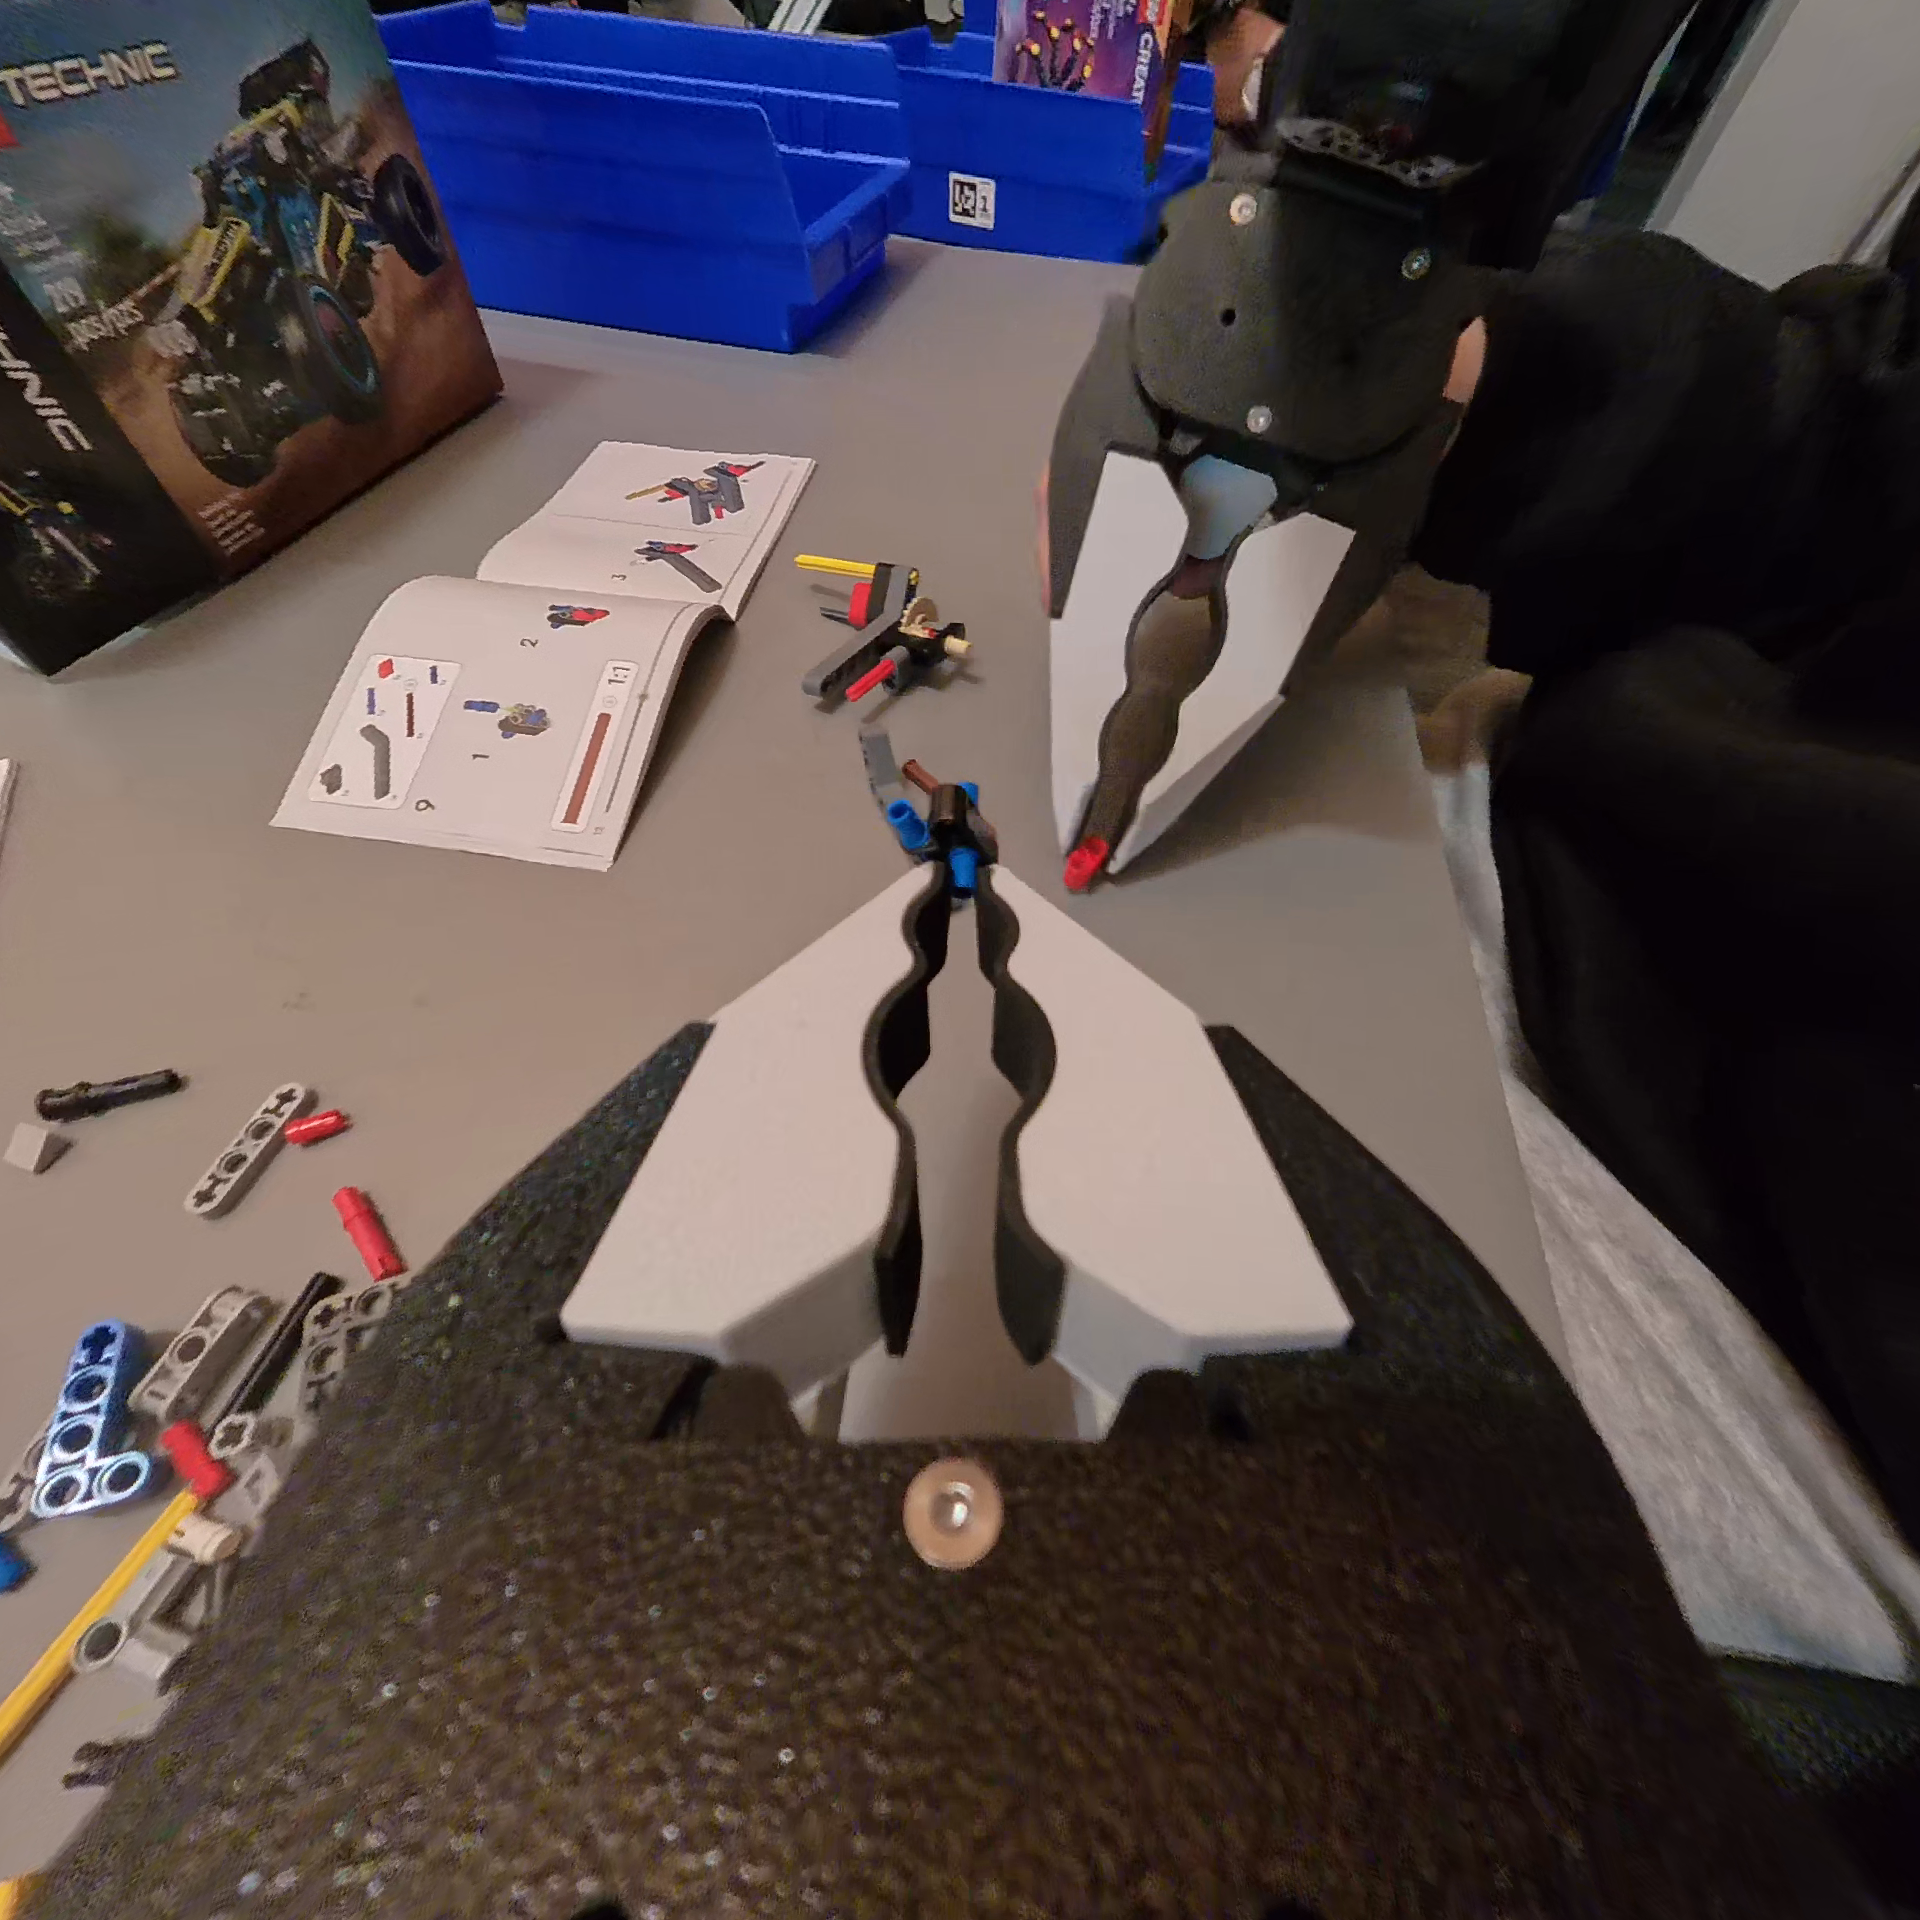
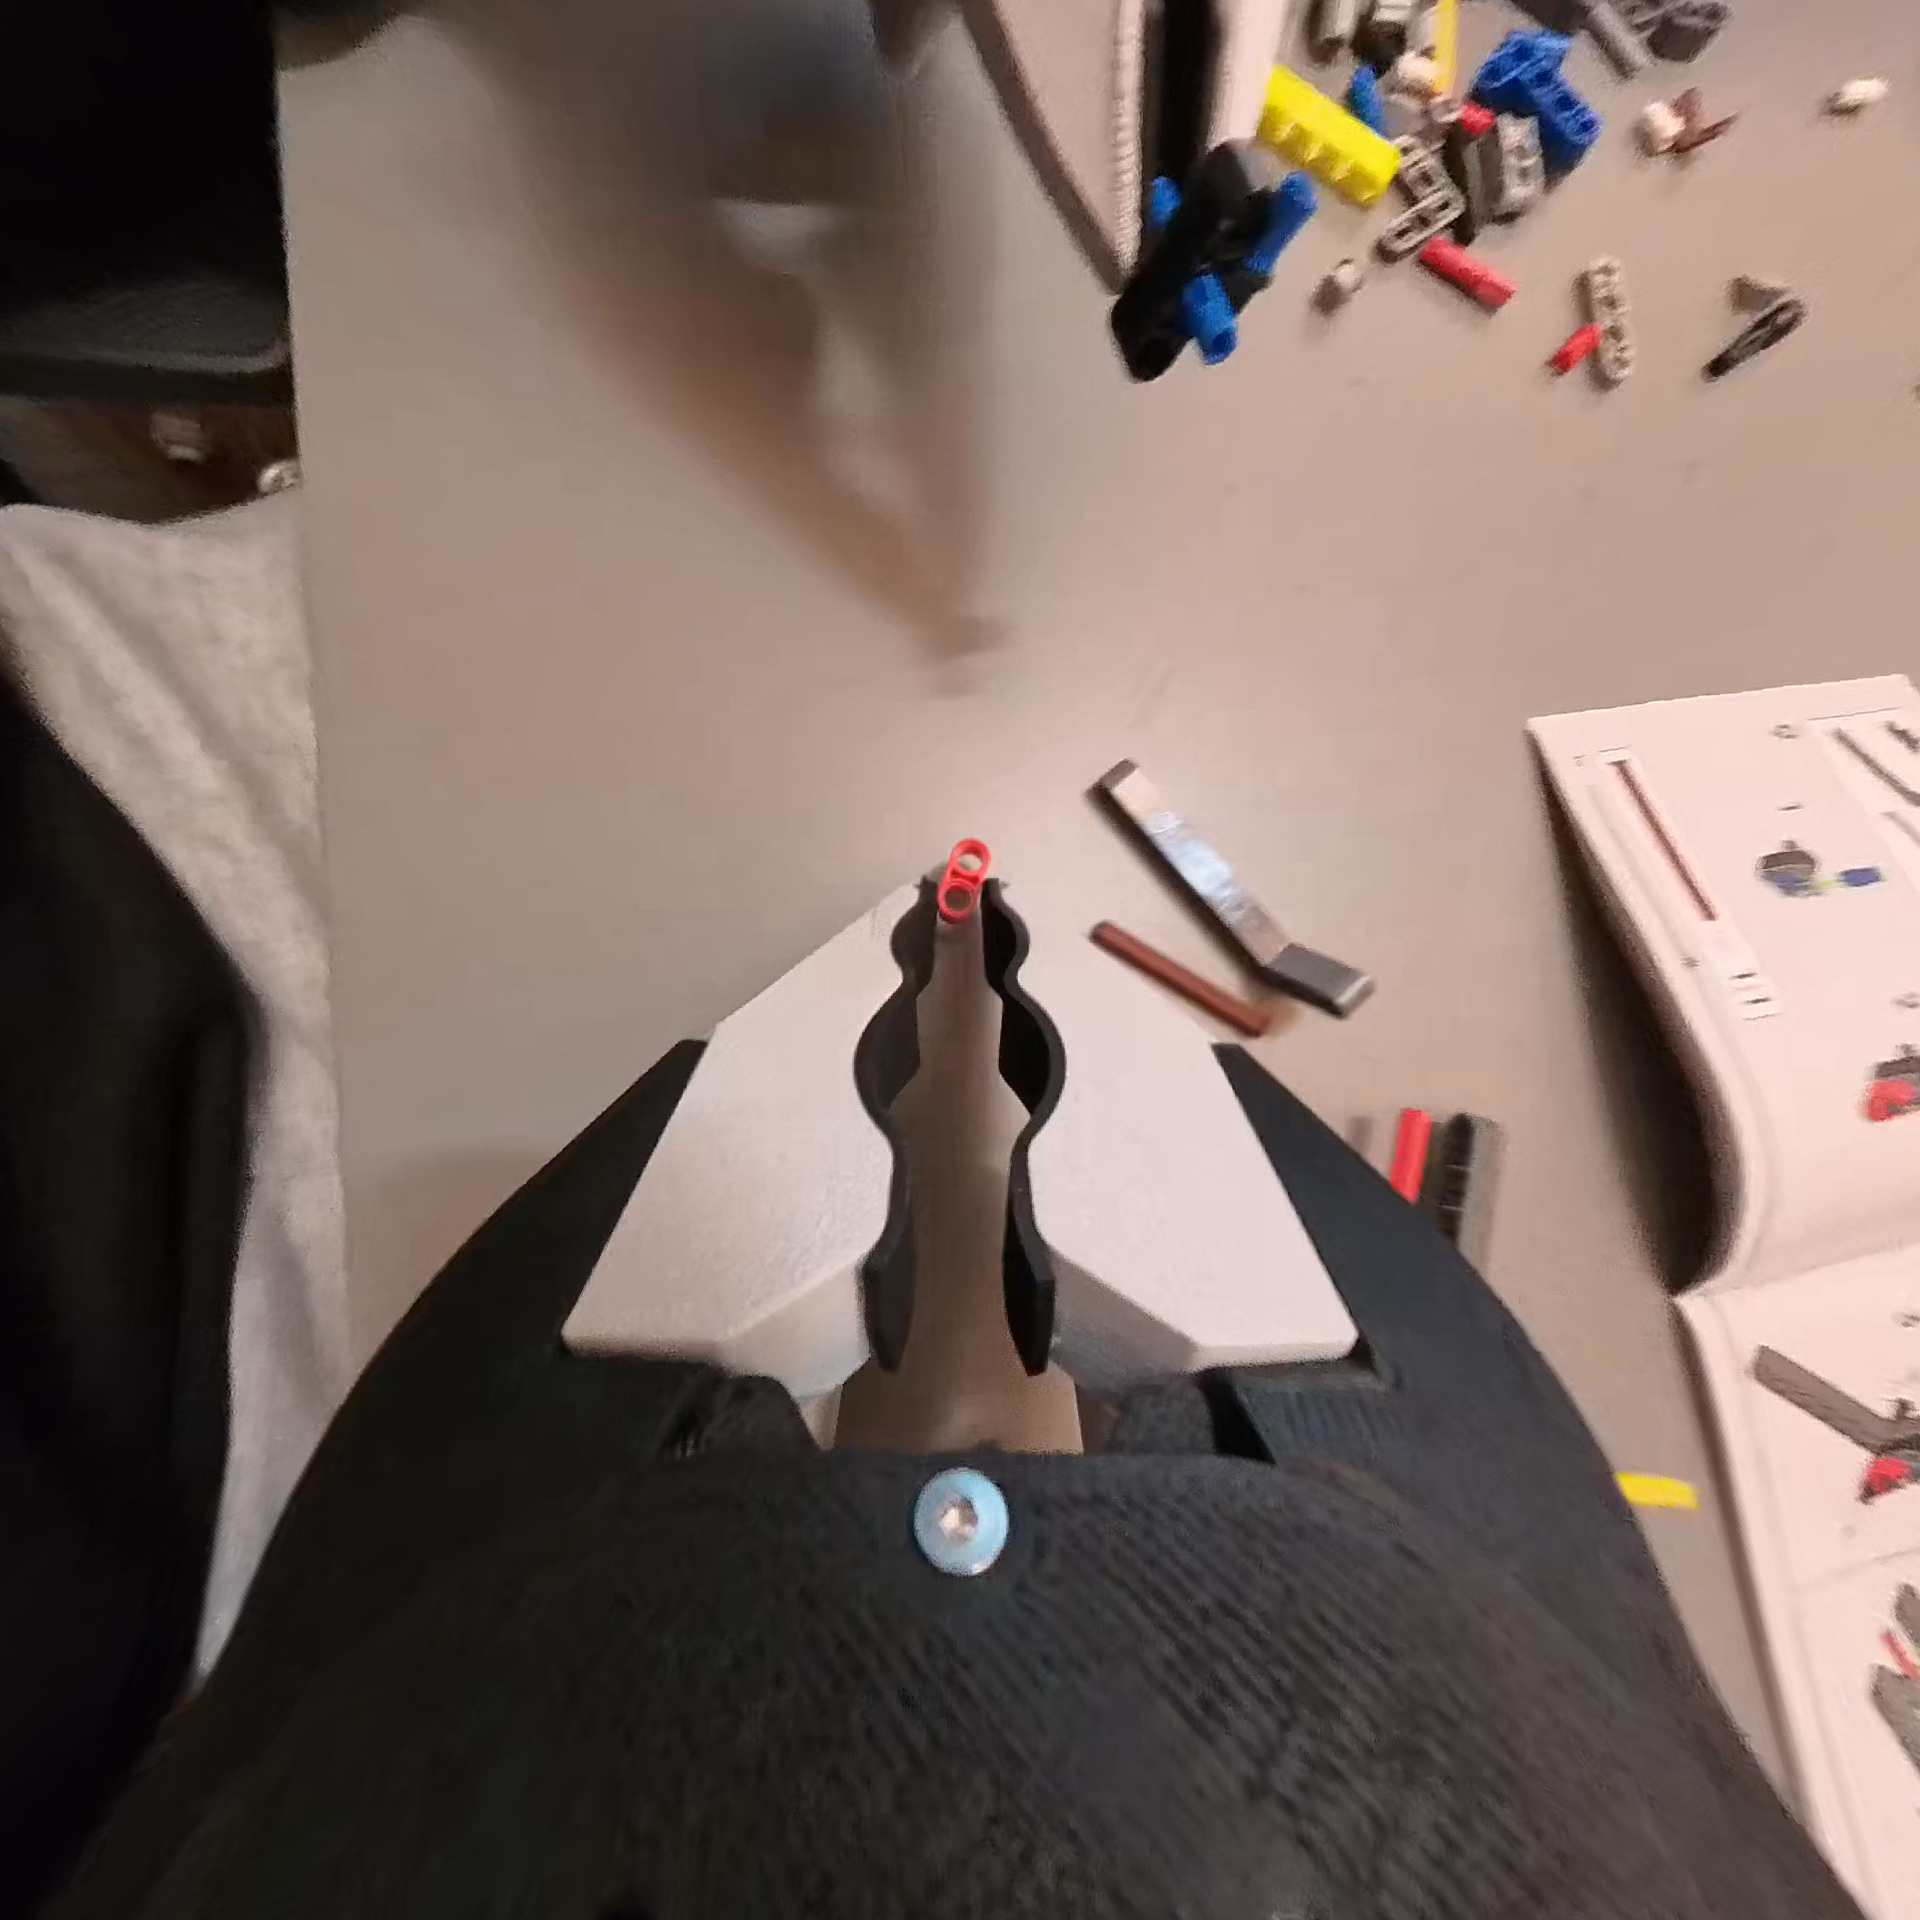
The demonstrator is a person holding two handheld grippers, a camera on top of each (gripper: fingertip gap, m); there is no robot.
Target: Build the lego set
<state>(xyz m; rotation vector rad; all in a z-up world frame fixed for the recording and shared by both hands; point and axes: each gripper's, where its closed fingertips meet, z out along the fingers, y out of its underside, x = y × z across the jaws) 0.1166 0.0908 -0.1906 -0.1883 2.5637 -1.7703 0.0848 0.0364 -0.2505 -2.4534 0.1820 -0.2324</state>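
Note:
My left gripper [image 1: 961, 883] is shut on a small black and blue Technic assembly [image 1: 951, 826] and holds it just above the grey table [image 1: 520, 987]. In the right wrist view the assembly [image 2: 1210, 260] hangs at the top, below the left gripper's fingers [image 2: 1132, 145]. My right gripper [image 2: 961, 896] is shut on a small red connector [image 2: 964, 878]. It also shows in the left wrist view [image 1: 1091, 857], just right of the left gripper's tips, with the red connector [image 1: 1081, 864] near the table. A grey bent beam [image 2: 1226, 904] and a brown axle [image 2: 1179, 977] lie on the table between them.
A second sub-assembly [image 1: 888, 634] with a yellow axle lies beyond. The open instruction booklet [image 1: 540, 644] is left of it, with the set box [image 1: 208, 291] and blue bins [image 1: 644, 177] behind. Loose parts [image 1: 208, 1351] lie at the left. A person's dark sleeve [image 1: 1662, 623] is beside the table's right edge. One gripper's finger ends stand about 9 cm off the other's. To reach the brown axle [image 2: 1179, 977] in a straight line is about 4 cm for my right fingers, about 11 cm for my left.

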